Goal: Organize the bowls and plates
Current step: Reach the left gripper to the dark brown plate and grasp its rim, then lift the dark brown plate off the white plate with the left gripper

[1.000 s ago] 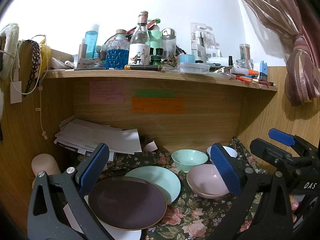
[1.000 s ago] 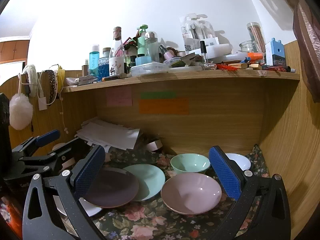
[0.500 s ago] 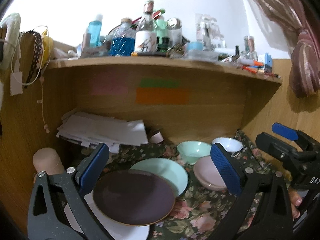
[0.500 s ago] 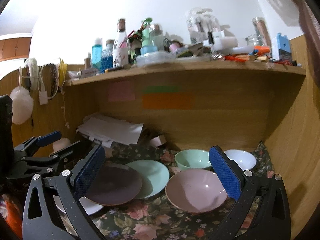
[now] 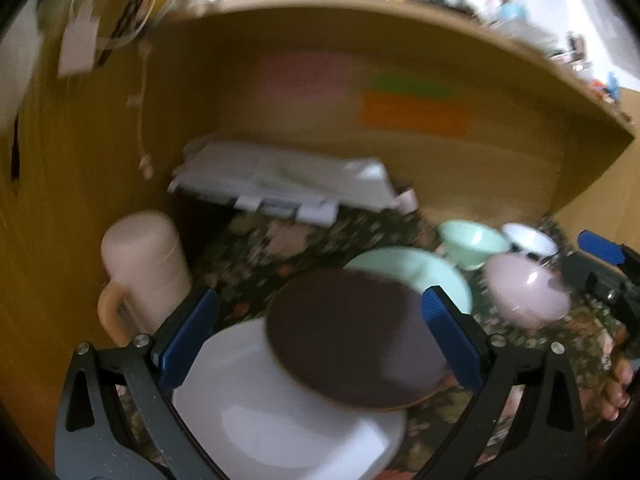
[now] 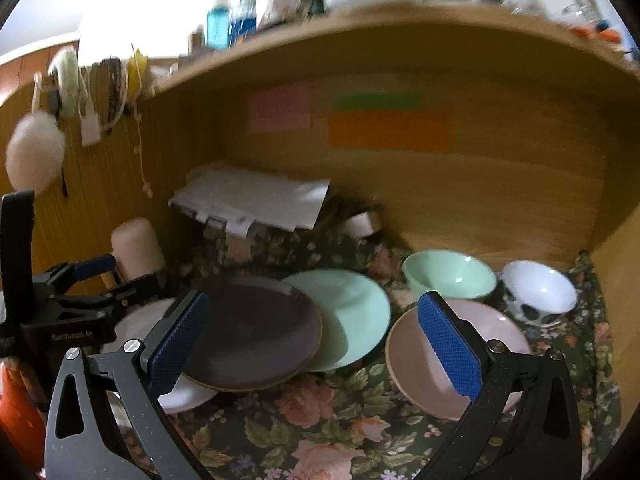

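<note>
On a floral cloth lie a dark brown plate [image 5: 352, 332], overlapping a white plate [image 5: 272, 412] and a mint plate [image 5: 424, 272]. Right of them are a pink bowl [image 5: 528, 292], a mint bowl [image 5: 472, 242] and a white bowl [image 5: 530, 238]. My left gripper [image 5: 320, 336] is open and empty, low over the brown plate. My right gripper [image 6: 316, 344] is open and empty, above the brown plate [image 6: 252, 332], the mint plate [image 6: 352, 316] and the pink bowl [image 6: 448, 356]. The mint bowl [image 6: 448, 276] and white bowl [image 6: 540, 288] stand behind. The left gripper shows in the right wrist view [image 6: 76, 284].
A pink mug [image 5: 144, 268] stands at the left wall. A stack of papers [image 5: 280, 184] lies at the back of the wooden alcove. A crowded shelf [image 6: 360, 16] hangs overhead. Wooden walls close in on both sides.
Both grippers have tilted down and moved closer to the dishes. The left one now sits low over the brown and white plates. Both views are blurred by motion.
</note>
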The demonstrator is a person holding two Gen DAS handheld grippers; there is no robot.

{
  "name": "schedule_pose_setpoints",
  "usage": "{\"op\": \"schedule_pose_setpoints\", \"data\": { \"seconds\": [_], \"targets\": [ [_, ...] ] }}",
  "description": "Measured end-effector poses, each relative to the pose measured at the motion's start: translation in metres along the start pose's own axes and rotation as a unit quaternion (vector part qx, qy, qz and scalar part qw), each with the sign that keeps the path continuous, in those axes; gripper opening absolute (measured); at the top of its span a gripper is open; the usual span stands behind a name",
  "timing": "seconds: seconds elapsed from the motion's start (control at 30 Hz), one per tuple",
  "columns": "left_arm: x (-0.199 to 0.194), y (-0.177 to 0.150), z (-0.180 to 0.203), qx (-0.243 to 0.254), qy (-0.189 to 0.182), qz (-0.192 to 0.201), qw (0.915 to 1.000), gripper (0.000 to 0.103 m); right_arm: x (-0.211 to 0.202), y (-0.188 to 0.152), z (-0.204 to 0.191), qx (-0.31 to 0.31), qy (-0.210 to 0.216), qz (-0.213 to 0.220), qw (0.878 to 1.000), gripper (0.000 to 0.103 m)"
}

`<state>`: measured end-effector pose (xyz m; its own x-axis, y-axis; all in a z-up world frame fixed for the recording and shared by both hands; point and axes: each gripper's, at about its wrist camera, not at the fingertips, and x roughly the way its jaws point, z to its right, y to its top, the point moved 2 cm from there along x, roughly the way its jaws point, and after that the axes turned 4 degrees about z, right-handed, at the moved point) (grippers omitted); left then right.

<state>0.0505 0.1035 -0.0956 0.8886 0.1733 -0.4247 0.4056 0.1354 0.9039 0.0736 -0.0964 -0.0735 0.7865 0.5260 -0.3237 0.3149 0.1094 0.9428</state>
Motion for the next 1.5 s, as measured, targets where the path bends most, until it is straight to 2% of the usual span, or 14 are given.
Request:
{"op": "schedule_pose_setpoints", "data": {
  "seconds": [0.13, 0.23, 0.47, 0.63, 0.73, 0.8, 1.1, 1.27, 1.5],
  "targets": [
    [0.018, -0.014, -0.021, -0.015, 0.005, -0.041, 0.999, 0.103, 0.028, -0.007, -0.003, -0.006, 0.013, -0.039, 0.999, 0.103],
    [0.025, -0.02, -0.031, -0.026, 0.005, -0.064, 0.9976, 0.092, 0.053, -0.015, -0.003, -0.005, 0.025, -0.075, 0.997, 0.099],
    [0.042, -0.031, -0.035, -0.029, -0.01, -0.102, 0.9944, 0.075, 0.106, -0.029, 0.001, -0.012, 0.035, -0.162, 0.986, 0.07],
    [0.053, -0.035, -0.033, -0.027, -0.021, -0.122, 0.9919, 0.07, 0.133, -0.036, 0.009, 0.002, 0.042, -0.207, 0.978, 0.054],
    [0.057, -0.037, -0.032, -0.029, -0.029, -0.132, 0.9904, 0.063, 0.142, -0.038, 0.014, 0.01, 0.043, -0.221, 0.974, 0.049],
    [0.061, -0.039, -0.032, -0.03, -0.035, -0.141, 0.9889, 0.054, 0.146, -0.039, 0.017, 0.016, 0.045, -0.228, 0.972, 0.046],
    [0.077, -0.046, -0.032, -0.042, -0.053, -0.174, 0.9824, 0.036, 0.164, -0.045, 0.019, 0.02, 0.049, -0.252, 0.966, 0.034],
    [0.079, -0.048, -0.03, -0.04, -0.06, -0.179, 0.9812, 0.032, 0.171, -0.046, 0.02, 0.027, 0.053, -0.262, 0.963, 0.03],
    [0.079, -0.048, -0.03, -0.044, -0.064, -0.18, 0.9805, 0.032, 0.177, -0.049, 0.018, 0.05, 0.079, -0.276, 0.957, 0.031]
  ]
}}
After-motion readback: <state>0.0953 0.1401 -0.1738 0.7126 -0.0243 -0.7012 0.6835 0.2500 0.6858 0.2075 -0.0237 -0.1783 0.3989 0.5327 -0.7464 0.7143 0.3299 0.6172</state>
